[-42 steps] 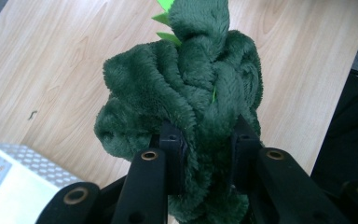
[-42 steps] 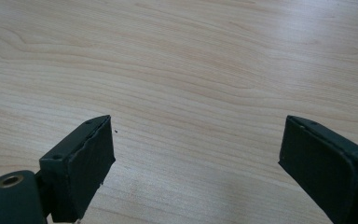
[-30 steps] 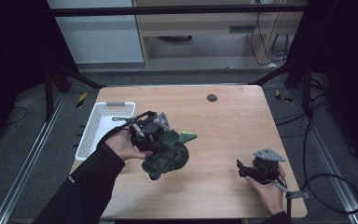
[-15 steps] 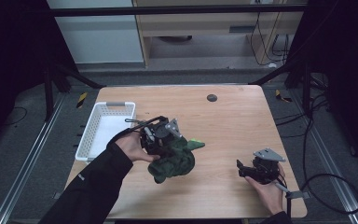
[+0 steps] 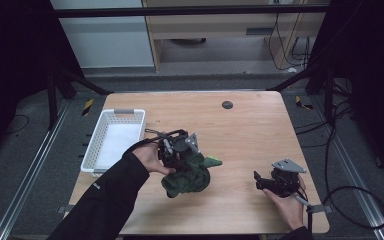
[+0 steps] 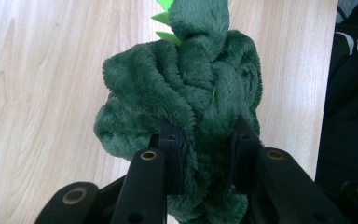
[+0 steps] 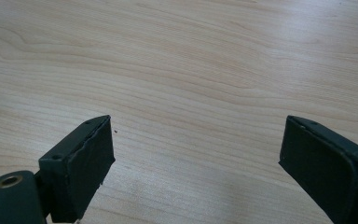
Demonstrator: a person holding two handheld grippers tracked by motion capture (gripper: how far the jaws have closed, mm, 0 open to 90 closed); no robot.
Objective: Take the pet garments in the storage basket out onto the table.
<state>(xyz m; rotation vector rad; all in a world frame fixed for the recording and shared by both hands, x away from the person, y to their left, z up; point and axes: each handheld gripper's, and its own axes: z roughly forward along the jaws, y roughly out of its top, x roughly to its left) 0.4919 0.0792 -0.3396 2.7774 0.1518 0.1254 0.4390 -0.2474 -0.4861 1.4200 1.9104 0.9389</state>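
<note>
A dark green plush toy (image 5: 187, 177) with bright green spikes lies bunched on the wooden table (image 5: 250, 125) just left of its middle. My left gripper (image 5: 180, 152) is shut on it from above. In the left gripper view both black jaws pinch a fold of the plush toy (image 6: 182, 93), and its light green spikes point away at the top. My right gripper (image 5: 261, 182) rests low near the table's front right, well apart from the toy. In the right gripper view its fingers (image 7: 81, 163) stand wide open over bare wood, with nothing between them.
A white slatted basket (image 5: 91, 152) sits at the table's left edge, close behind my left forearm. A small dark round mark (image 5: 227, 104) lies near the far edge. Cables trail on the floor to the right of the table.
My left gripper has carried the plush toy down and toward the right front, and the toy now rests bunched on the table. The right gripper has stayed where it was.
</note>
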